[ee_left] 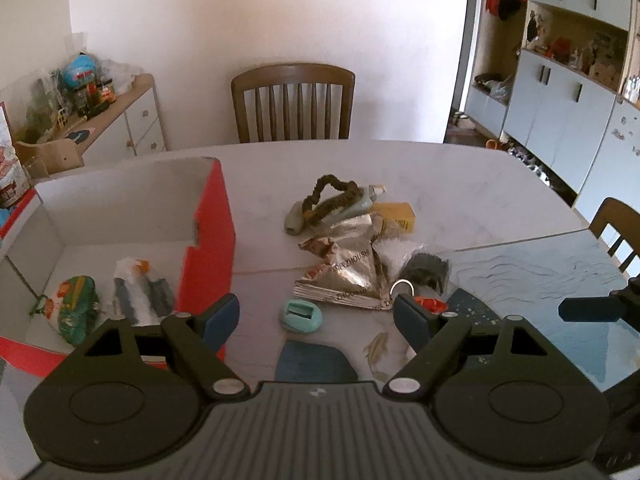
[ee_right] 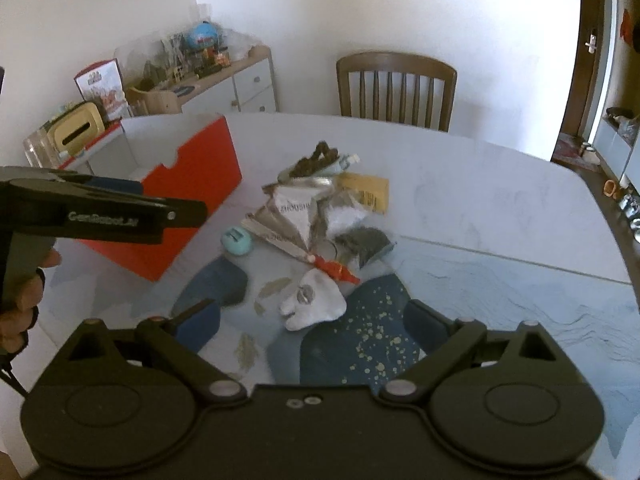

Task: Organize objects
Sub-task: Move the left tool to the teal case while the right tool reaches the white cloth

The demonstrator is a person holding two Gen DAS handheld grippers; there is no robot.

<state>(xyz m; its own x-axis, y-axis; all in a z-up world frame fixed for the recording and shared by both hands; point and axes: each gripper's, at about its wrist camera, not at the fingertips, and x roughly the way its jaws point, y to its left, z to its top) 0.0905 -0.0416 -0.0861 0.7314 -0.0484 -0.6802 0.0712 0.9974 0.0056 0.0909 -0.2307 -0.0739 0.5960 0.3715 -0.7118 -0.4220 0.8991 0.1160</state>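
Observation:
A red cardboard box stands on the table's left; it also shows in the right wrist view. Inside it lie a green patterned pouch and a white packet. A pile sits mid-table: brown scrunchie, grey tube, yellow box, silver foil wrapper, black mesh item, red item, teal sharpener, white mask-like piece. My left gripper is open and empty above the sharpener. My right gripper is open and empty above the white piece.
A wooden chair stands behind the table, another chair at the right. A sideboard with clutter stands at the back left. Cabinets line the right wall. A blue-patterned mat covers the near table.

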